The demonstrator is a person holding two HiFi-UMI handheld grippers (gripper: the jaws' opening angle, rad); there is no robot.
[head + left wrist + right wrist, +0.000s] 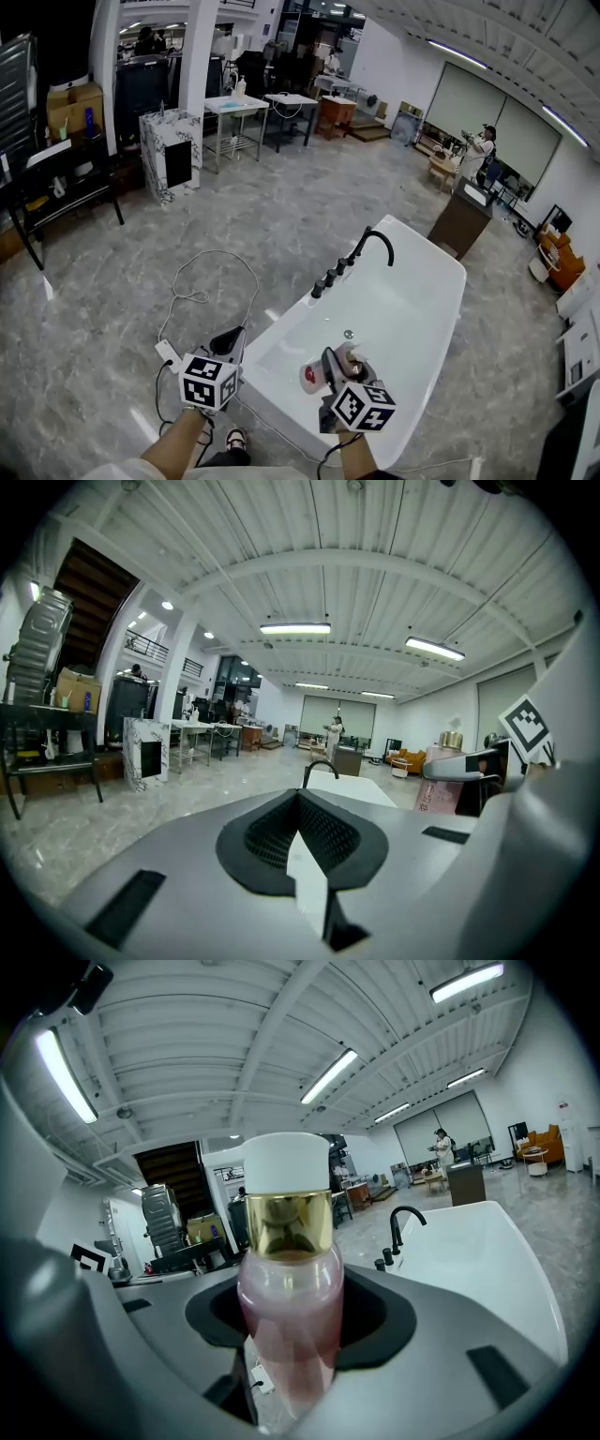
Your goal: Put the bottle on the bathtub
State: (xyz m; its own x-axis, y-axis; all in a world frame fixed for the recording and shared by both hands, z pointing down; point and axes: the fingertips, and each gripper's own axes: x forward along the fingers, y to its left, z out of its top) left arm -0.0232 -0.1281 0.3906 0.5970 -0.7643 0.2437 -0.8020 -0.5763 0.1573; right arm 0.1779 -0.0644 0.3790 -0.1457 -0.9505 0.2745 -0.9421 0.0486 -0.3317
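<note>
Nearest, the left claw [300,806] has its jaws pressed together with nothing between them, and in the head view it sits over the floor just beside the near outer wall of the bathtub [424,314]. To its right, the right claw [336,367] is pinching the bottle [290,1309], a clear one holding pink liquid, with a gold collar and a white cap. The bottle stands upright between the spread jaws, its cap rising above them. Claw and bottle are over the near end of the white tub; the bottle has not been set down on it. Each claw carries its marker cube, the left cube [208,380] and the right cube [362,406] both close to the bottom edge of the head view. A white cable [202,292] loops across the grey marbled floor left of the tub. Farther along the tub's left rim a black faucet [373,242] arches over the basin. Beyond stand a marble-patterned pedestal [171,155], a white counter [236,105] and, well off to the right, a person [481,145].
</note>
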